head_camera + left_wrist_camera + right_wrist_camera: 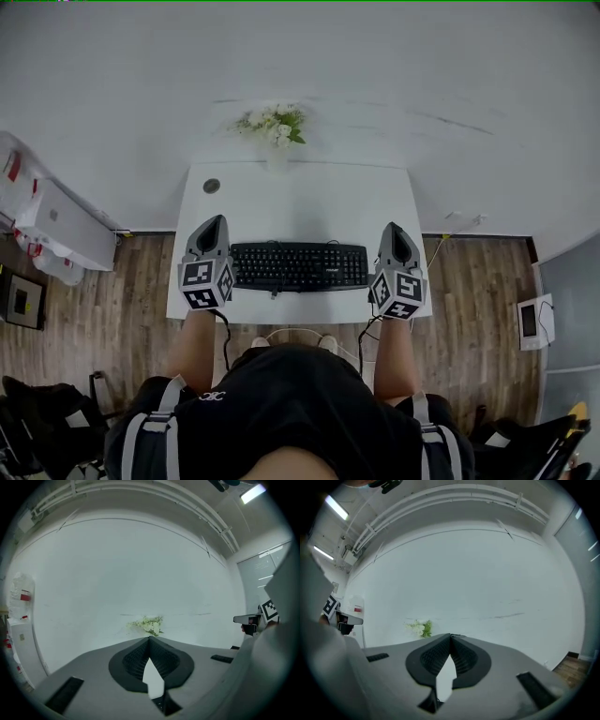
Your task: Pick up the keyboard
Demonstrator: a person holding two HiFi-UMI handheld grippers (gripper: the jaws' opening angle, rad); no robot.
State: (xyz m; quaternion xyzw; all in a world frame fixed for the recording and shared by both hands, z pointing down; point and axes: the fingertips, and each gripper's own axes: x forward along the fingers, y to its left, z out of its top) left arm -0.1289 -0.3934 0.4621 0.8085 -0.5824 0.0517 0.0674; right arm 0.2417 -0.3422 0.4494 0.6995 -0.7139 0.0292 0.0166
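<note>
A black keyboard (300,266) lies along the near part of a small white table (300,202) in the head view. My left gripper (218,223) hovers just off the keyboard's left end, jaws shut with nothing between them. My right gripper (390,230) sits off the keyboard's right end, also shut and empty. Both point away from me toward the wall. In the left gripper view the closed jaw tips (150,639) meet, with a sliver of table below; the right gripper view shows its tips (450,636) likewise together. The keyboard is hidden in both gripper views.
A vase of white flowers (275,126) stands at the table's far edge by the white wall; it also shows as flowers (149,624) and flowers (420,628). A small dark round disc (212,186) sits at the far left corner. Cables hang off the near edge. White appliances (56,225) stand left on the wood floor.
</note>
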